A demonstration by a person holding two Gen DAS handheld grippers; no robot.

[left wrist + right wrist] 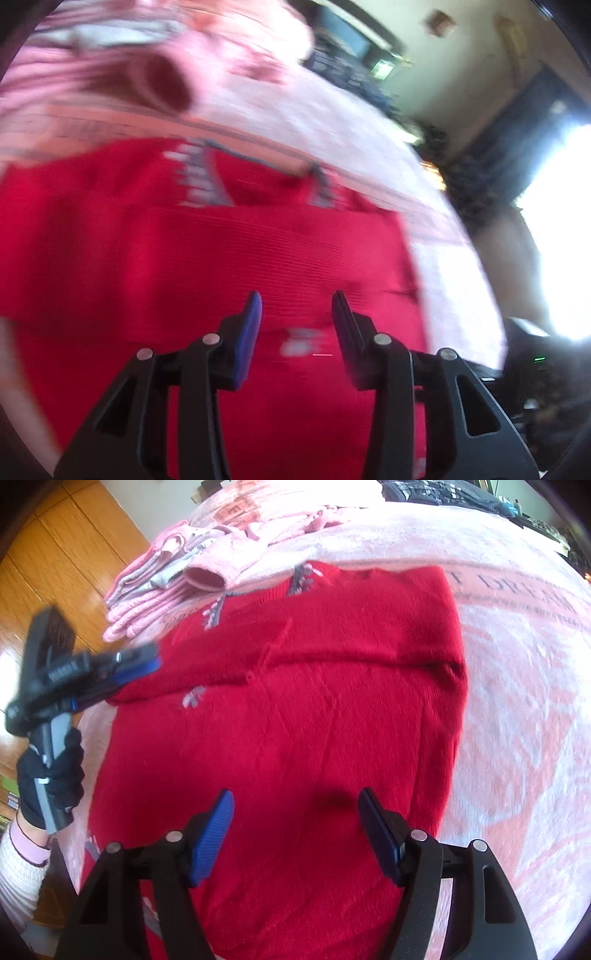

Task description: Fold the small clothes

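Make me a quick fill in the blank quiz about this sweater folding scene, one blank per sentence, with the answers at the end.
1. The sweater lying on the pink blanket is ____ in colour.
2. The right gripper hangs over the sweater with its jaws ____.
3. The hand holding the left gripper wears a ____ glove.
4. Beyond the sweater lies a stack of folded clothes, mostly ____ in colour.

Answers: red; open; black; pink
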